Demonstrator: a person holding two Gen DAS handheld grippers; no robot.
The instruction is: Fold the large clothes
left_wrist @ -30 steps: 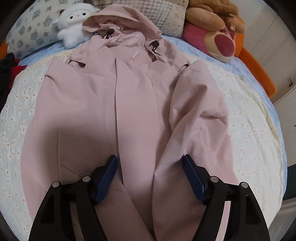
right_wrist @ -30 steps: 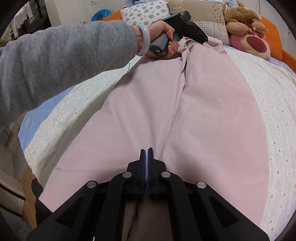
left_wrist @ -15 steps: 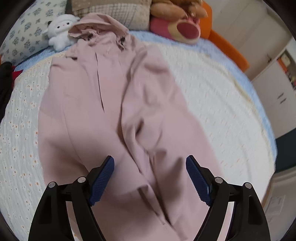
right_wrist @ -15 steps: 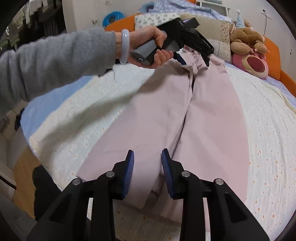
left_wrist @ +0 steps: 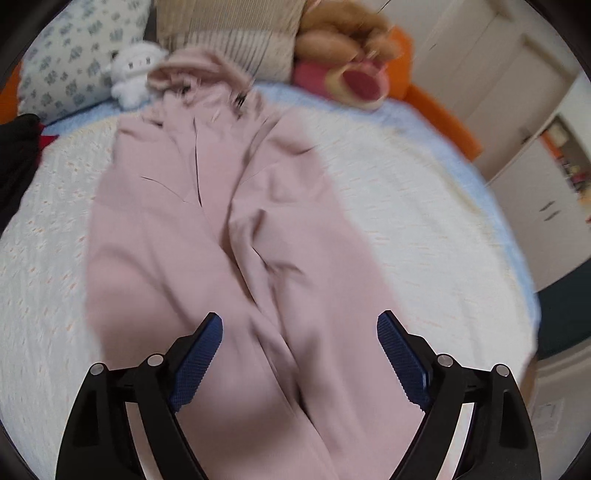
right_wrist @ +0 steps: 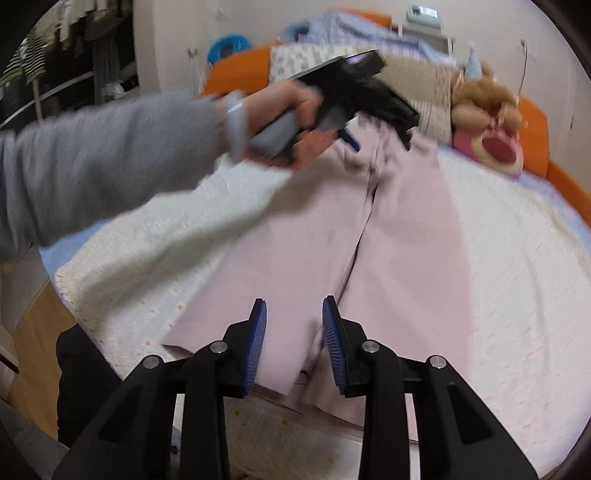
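On the bed [left_wrist: 424, 206], the coat [left_wrist: 207, 258] lies flat, hood toward pillows. Left gripper [left_wrist: 299, 332] is opening wide, empty; right gripper [right_wrist: 293, 328] narrow, empty above hem. Hem corners are best pinched squarely before folding.

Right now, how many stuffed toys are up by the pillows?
3. A small white plush toy sits left of the pink coat's hood; a brown teddy bear lies on top of a pink round-mouthed plush at the right. Others may be hidden.
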